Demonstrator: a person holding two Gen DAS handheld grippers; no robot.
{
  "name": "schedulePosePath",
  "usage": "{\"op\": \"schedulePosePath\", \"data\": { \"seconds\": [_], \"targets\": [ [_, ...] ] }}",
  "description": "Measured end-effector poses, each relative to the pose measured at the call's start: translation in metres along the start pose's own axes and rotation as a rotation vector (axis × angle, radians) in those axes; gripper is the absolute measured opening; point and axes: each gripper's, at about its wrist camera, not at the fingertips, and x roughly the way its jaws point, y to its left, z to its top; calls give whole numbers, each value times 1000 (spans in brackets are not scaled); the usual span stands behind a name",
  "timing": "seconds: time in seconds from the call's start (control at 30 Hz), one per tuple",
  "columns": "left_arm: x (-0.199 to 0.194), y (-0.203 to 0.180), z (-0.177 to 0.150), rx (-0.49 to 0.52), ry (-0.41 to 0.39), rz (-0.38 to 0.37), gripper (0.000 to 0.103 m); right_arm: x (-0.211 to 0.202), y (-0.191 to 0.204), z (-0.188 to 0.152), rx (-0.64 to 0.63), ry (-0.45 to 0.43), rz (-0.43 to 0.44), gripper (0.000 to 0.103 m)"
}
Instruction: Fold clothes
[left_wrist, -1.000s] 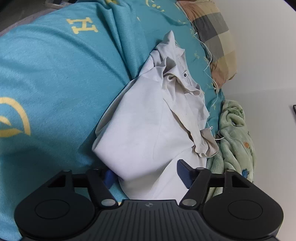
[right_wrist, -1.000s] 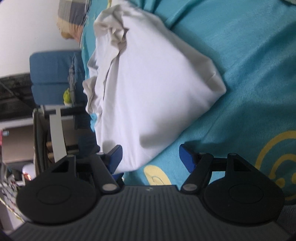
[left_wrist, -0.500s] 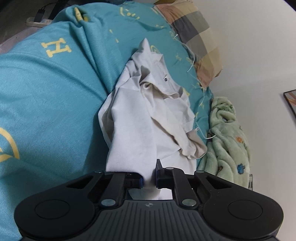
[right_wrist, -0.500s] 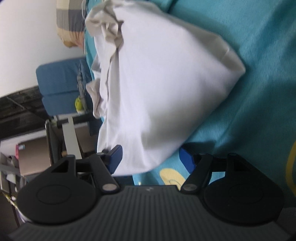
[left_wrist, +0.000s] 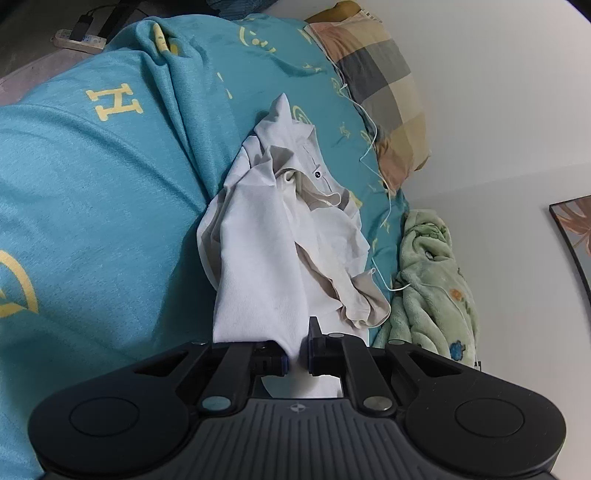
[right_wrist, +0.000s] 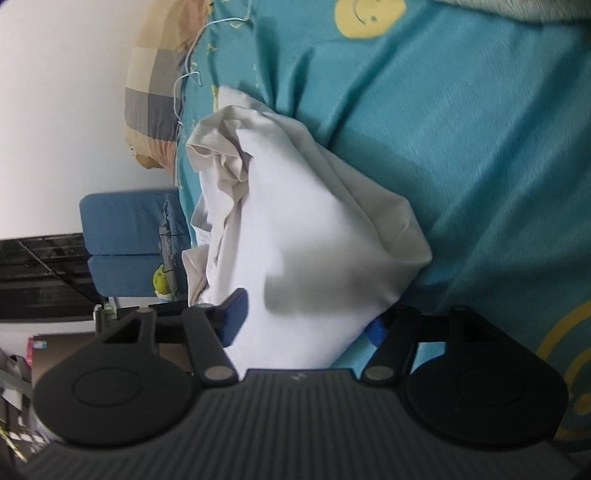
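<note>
So a second ago the left gripper (left_wrist: 297, 360) was wide open around the near edge of the white shirt (left_wrist: 266, 258); now it's pinched tight on that edge, and the cloth runs up from the jaws in a narrower, pulled ridge instead of lying broad. The shirt sits further off in that view too, with more of the pillow (left_wrist: 384, 85) showing. The right gripper (right_wrist: 303, 325) was open with the shirt's corner between the pads; its jaws are closing now, the shirt's bulk filling the gap. Whole right view has swung, showing more bedspread (right_wrist: 461, 129).
</note>
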Motion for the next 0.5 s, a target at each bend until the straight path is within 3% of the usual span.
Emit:
{"op": "schedulePosePath", "data": {
  "seconds": [0.03,0.1,0.2,0.3,0.5],
  "targets": [
    [1,0,0,3,-1,7,9,1,1,-1,-16,-3,-5,59],
    [1,-1,0,16,-2,27,9,0,3,-3,-50,-9,-22,40],
    [3,1,1,10,3,35,9,-1,2,-2,-80,-16,-34,26],
    [3,0,1,13,1,40,9,-3,6,-2,-114,-16,-36,19],
    [5,-1,1,16,-1,43,9,-3,10,-2,-147,-18,-38,17]
  ]
}}
